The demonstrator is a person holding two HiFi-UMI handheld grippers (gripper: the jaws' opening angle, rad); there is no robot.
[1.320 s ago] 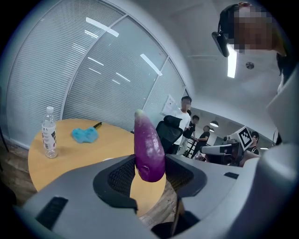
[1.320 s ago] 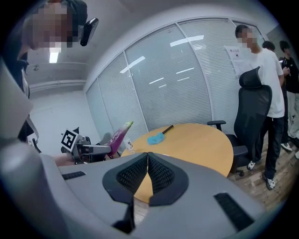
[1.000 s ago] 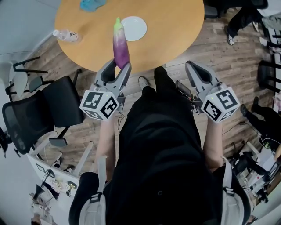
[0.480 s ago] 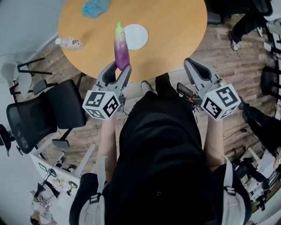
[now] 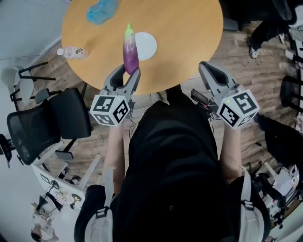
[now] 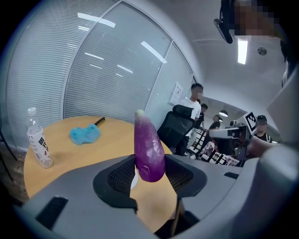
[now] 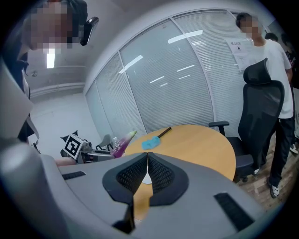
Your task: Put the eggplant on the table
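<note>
A purple eggplant (image 5: 130, 52) with a green stem end sticks forward from my left gripper (image 5: 125, 75), which is shut on its thick end. It hangs over the near edge of the round wooden table (image 5: 189, 33), above the tabletop. In the left gripper view the eggplant (image 6: 148, 148) stands upright between the two dark pads. My right gripper (image 5: 209, 72) is held at the table's near right edge, shut with nothing in it; its pads (image 7: 156, 173) meet. In the right gripper view the eggplant (image 7: 122, 142) shows at the left.
On the table lie a white plate (image 5: 145, 46) just right of the eggplant, a blue cloth (image 5: 102, 9) at the far side and a water bottle (image 5: 71, 52) at the left edge. Black office chairs (image 5: 45, 123) stand to my left. People stand beyond the table.
Both grippers have edged slightly forward toward the table; the eggplant stays clamped in the left gripper. The right gripper stays shut.
</note>
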